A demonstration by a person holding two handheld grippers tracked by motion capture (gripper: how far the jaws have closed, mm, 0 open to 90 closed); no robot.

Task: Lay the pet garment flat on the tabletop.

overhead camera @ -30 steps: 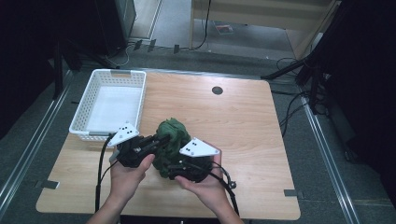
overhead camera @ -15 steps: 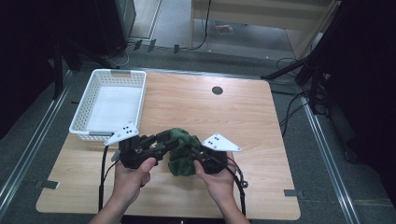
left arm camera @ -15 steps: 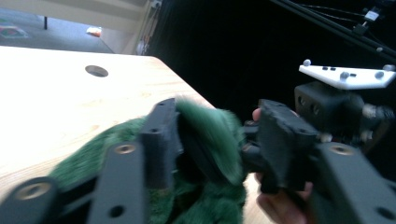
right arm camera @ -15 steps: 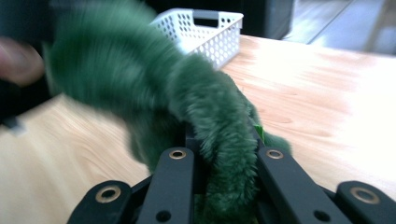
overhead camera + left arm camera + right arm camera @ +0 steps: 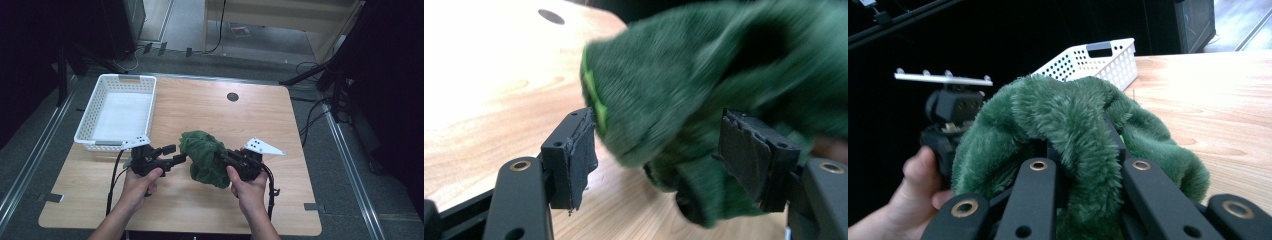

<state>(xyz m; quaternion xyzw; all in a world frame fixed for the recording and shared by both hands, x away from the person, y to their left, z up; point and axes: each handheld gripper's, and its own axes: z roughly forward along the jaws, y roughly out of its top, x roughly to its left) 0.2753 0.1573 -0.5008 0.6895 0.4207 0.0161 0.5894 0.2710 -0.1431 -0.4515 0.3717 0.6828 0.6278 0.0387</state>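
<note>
We see a bunched dark green fleece cloth near the front middle of the light wooden counter, lifted in a rumpled heap between the two hand-held tools. The right gripper has its black fingers clamped on the cloth; in the right gripper view the plush folds bulge up between and over them, hiding their tips. The left gripper sits just to the left of the cloth with its fingers apart, and in the left gripper view the cloth hangs between and beyond the two foam-faced pads, close to both; whether it touches them we cannot tell. A bright green edge trim shows on one fold. A white perforated plastic basket stands at the counter's left rear, well apart from the cloth. A small dark round hole marks the counter's far side.
</note>
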